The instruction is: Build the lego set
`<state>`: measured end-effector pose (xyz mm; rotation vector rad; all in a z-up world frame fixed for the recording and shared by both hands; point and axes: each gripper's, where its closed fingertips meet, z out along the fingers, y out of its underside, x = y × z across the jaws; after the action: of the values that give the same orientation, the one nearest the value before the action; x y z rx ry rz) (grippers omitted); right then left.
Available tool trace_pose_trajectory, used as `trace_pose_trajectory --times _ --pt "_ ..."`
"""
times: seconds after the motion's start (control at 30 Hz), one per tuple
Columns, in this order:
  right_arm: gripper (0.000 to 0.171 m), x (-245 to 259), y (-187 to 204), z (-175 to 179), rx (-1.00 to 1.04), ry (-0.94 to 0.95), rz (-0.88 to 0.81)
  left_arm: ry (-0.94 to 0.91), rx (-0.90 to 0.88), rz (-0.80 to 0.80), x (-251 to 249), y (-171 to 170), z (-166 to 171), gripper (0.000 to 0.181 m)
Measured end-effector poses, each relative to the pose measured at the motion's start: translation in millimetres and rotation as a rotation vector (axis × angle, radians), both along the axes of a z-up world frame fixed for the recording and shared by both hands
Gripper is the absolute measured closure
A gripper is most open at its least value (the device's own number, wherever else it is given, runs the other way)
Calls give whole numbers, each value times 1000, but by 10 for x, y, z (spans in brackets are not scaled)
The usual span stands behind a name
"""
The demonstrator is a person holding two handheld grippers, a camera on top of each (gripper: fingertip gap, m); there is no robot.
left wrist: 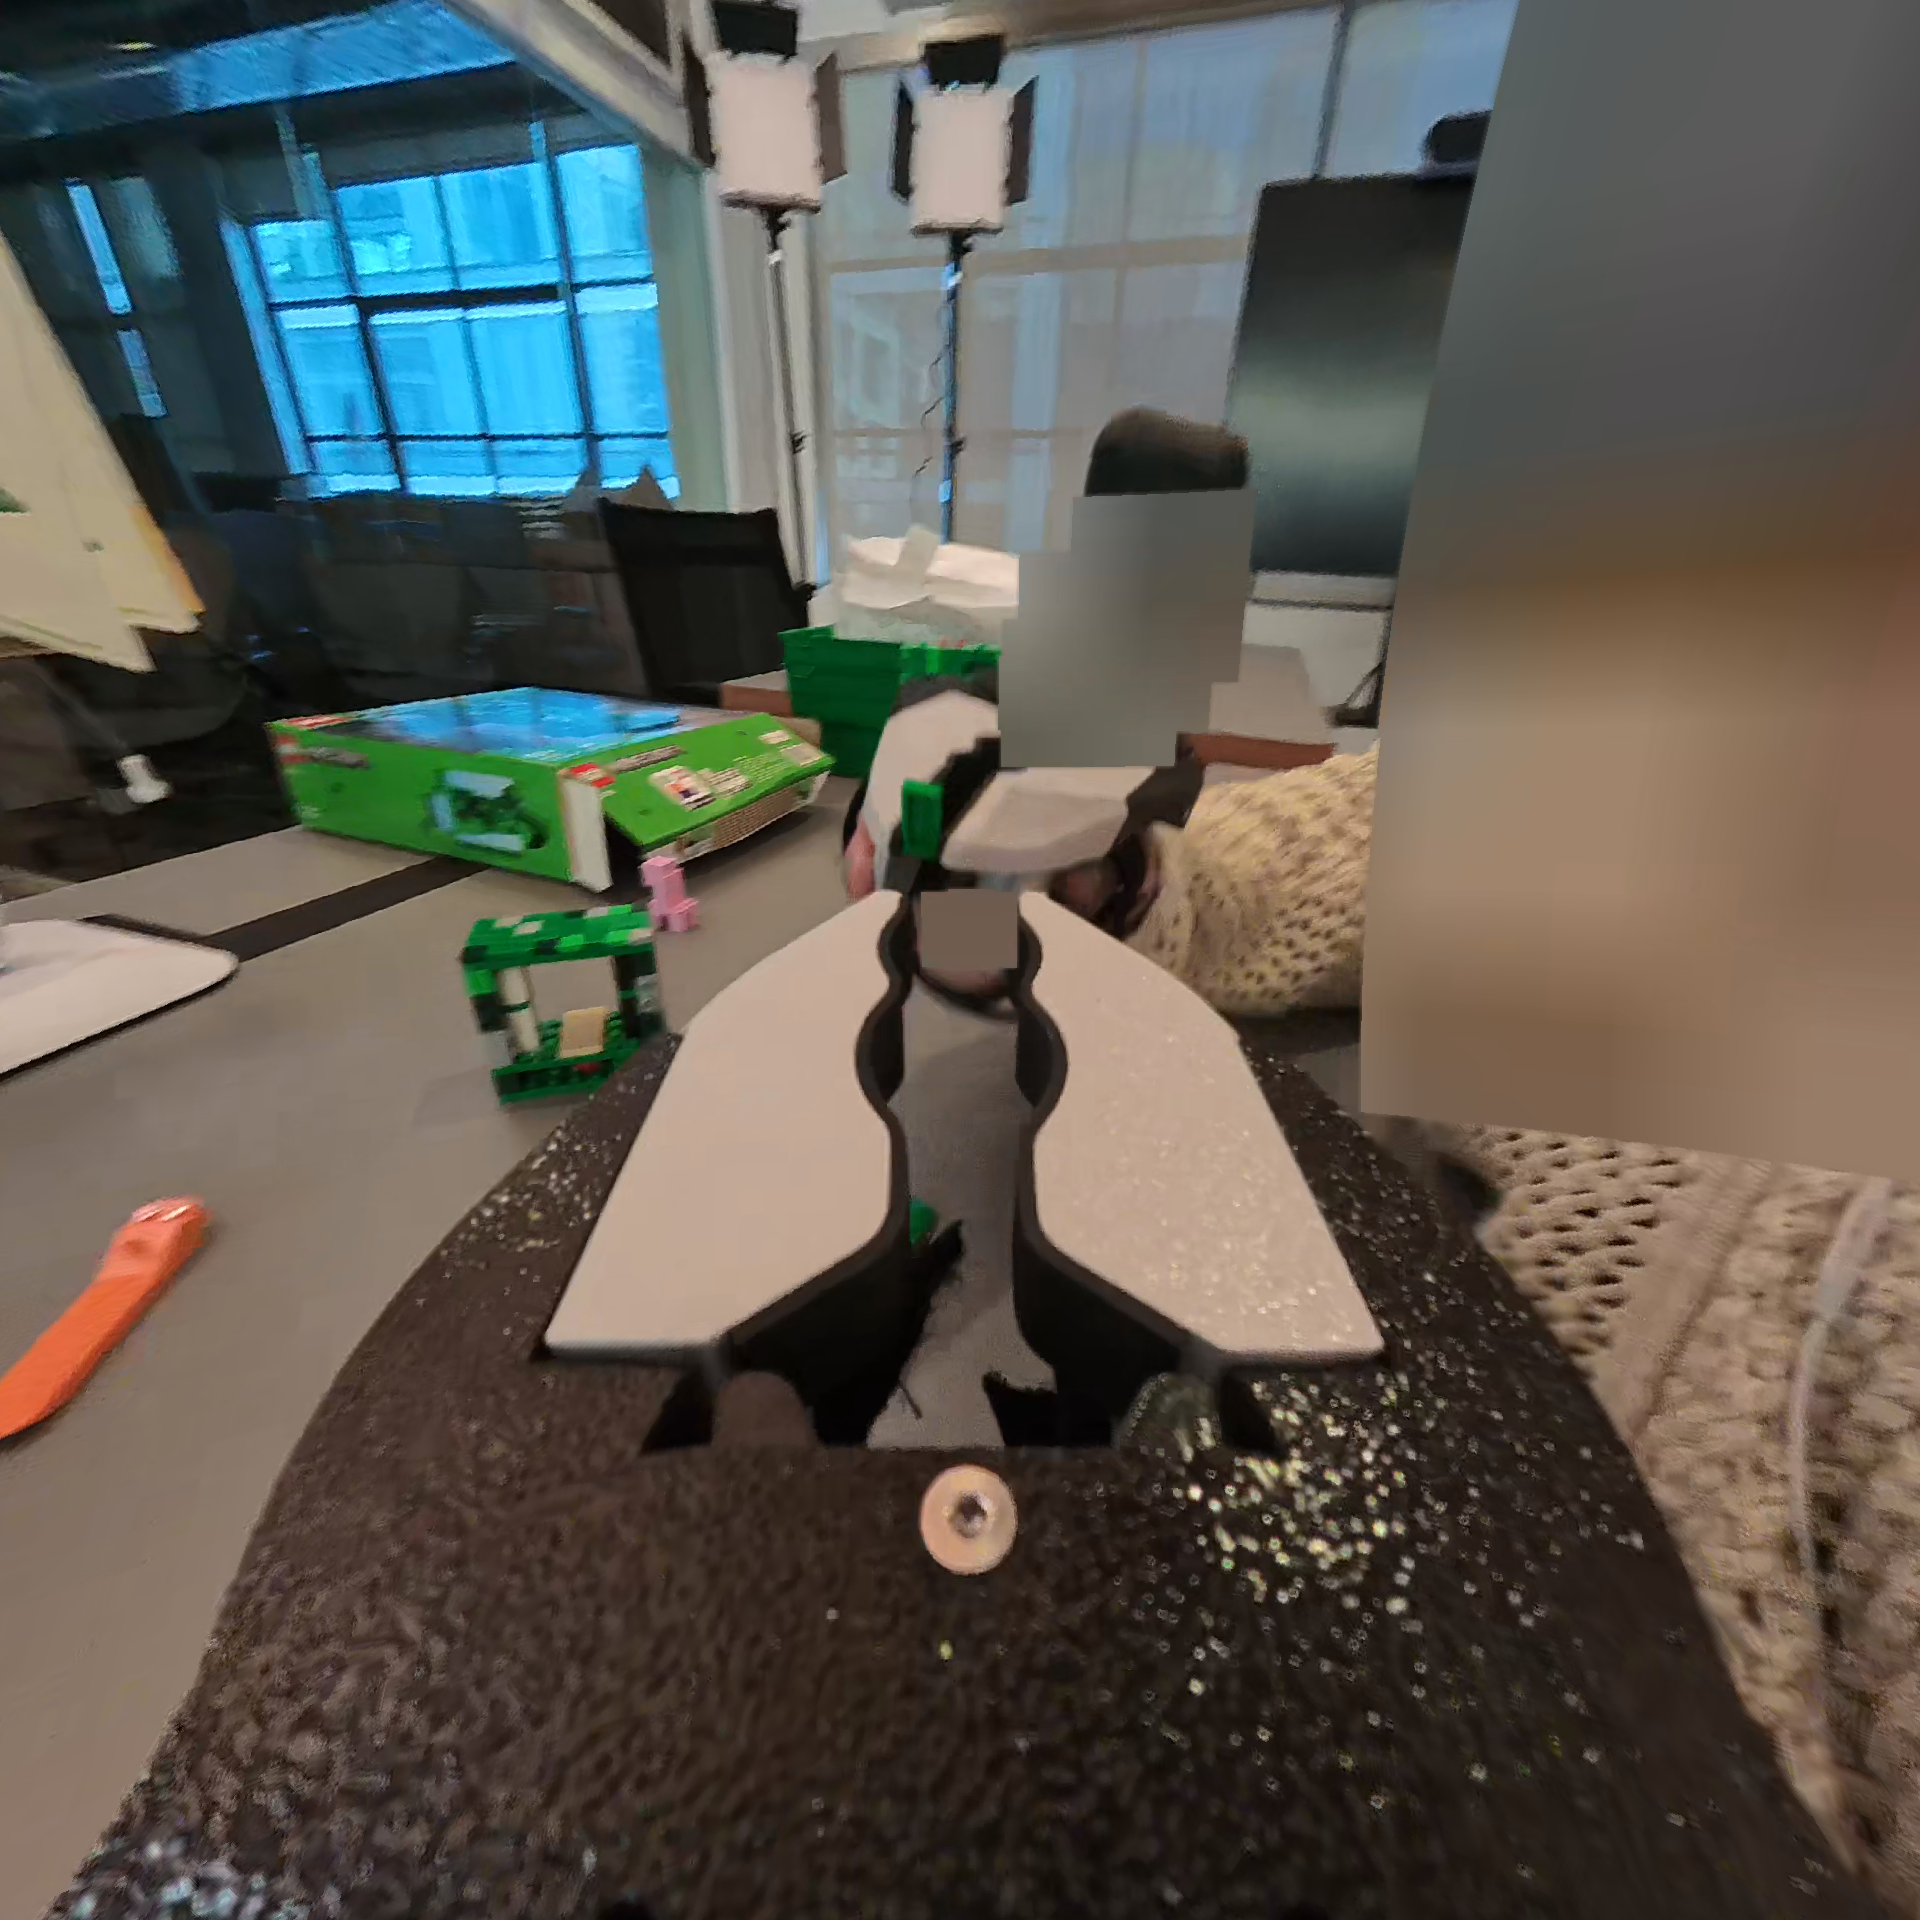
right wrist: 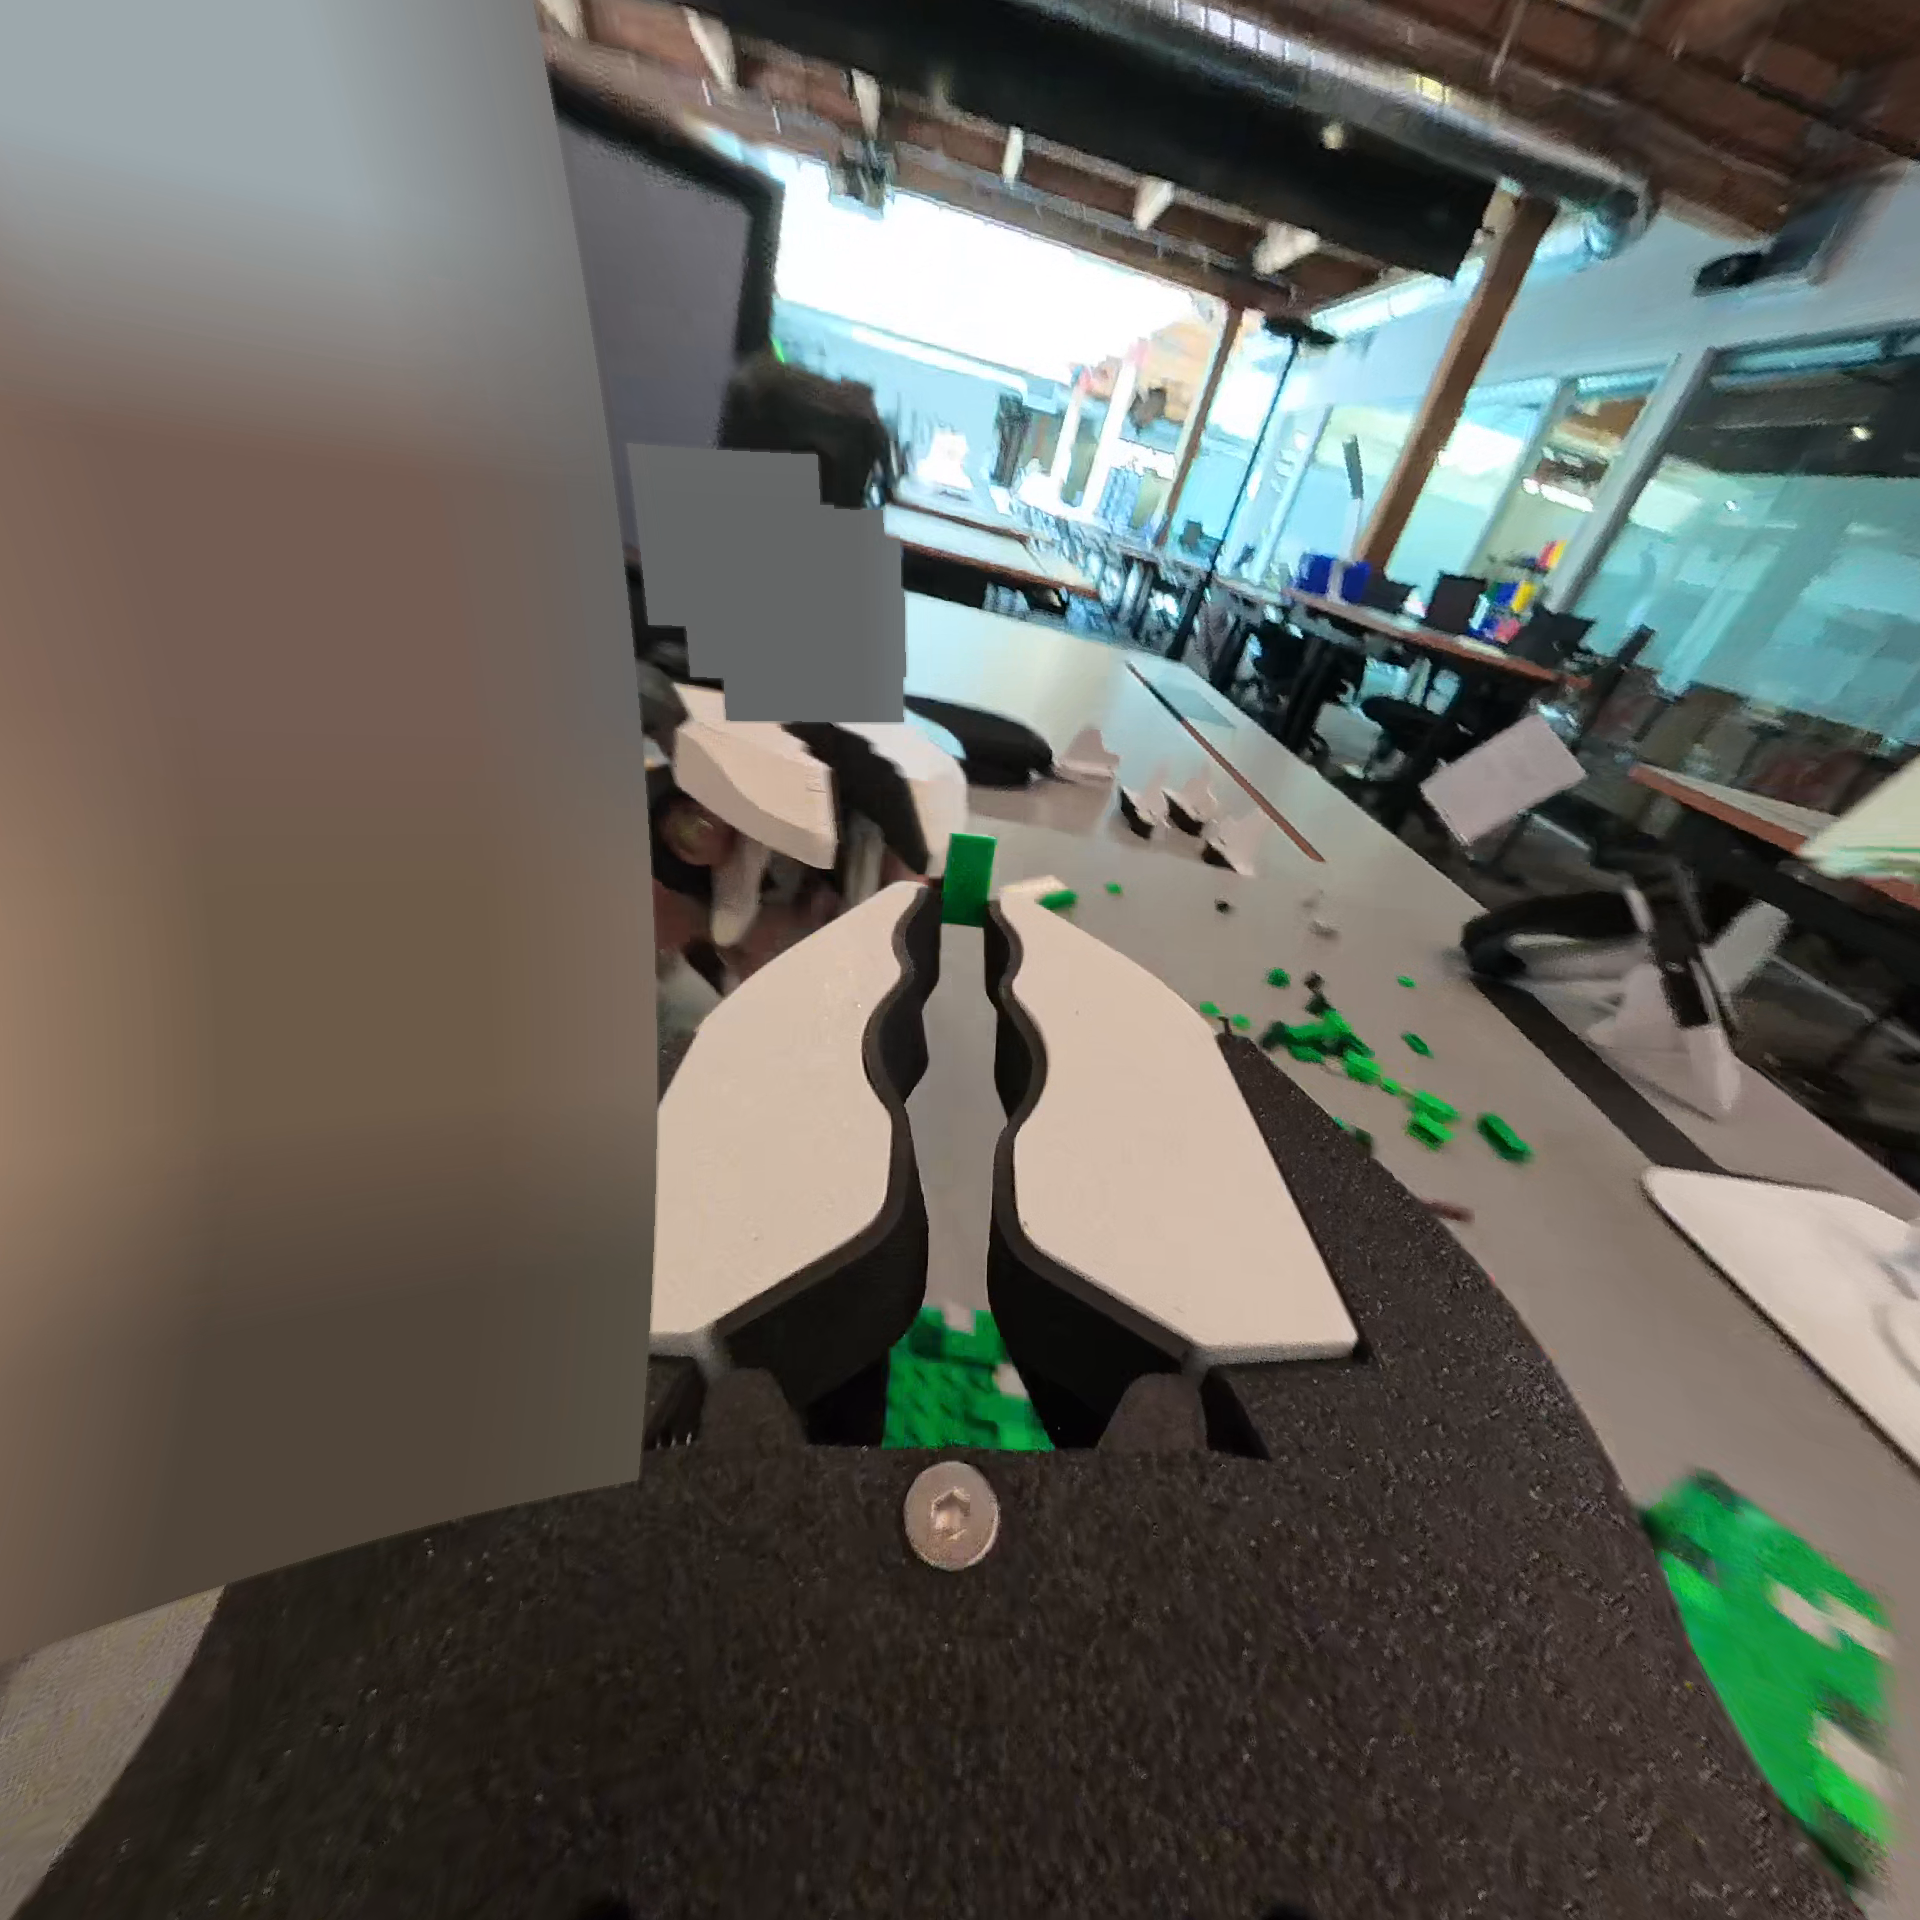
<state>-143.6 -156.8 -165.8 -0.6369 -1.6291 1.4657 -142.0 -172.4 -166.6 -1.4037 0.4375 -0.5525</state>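
Observation:
My right gripper (right wrist: 964, 909) is shut on a small flat green Lego piece (right wrist: 968, 878) that stands upright out of its tips, raised above the grey table. In the left wrist view the same gripper (left wrist: 914, 842) faces me with the green piece (left wrist: 921, 808) in it. My left gripper (left wrist: 961, 925) is opposite and close to it, jaws apart, with nothing seen between them; it shows in the right wrist view (right wrist: 831, 800). A partly built green and black Lego frame (left wrist: 561, 997) stands on the table to the left. Loose green bricks (right wrist: 1351, 1049) lie scattered to the right.
An open green Lego box (left wrist: 540, 779) and a pink pig figure (left wrist: 665, 896) sit behind the build. An orange brick separator (left wrist: 94, 1309) lies at front left. White trays (left wrist: 94, 977) (right wrist: 1808, 1268) flank the table. A cream knitted sleeve (left wrist: 1278, 894) is at right.

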Motion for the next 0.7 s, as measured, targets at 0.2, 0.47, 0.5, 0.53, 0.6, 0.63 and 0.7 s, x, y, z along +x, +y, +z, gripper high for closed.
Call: trace_pose_trajectory --times 0.2,0.47,0.5,0.53,0.6,0.63,0.7 --pt "164 -108 501 -133 228 -115 -173 199 -184 195 -176 144 -418 148" --pt "164 -79 689 -187 386 -163 -219 359 -492 176 -67 235 -989 135" --pt "164 -73 695 -193 395 -170 -218 378 -514 169 -49 236 -1036 135" --pt "164 -68 702 -200 403 -176 -217 393 -530 163 -33 236 -1072 136" --pt "164 -62 712 -217 417 -187 -215 413 -564 149 -8 229 -1131 138" --pt "164 -60 711 -232 423 -194 -211 420 -580 142 2 223 -1157 139" --pt "164 -60 707 -253 431 -202 -208 426 -601 122 32 211 -1194 141"
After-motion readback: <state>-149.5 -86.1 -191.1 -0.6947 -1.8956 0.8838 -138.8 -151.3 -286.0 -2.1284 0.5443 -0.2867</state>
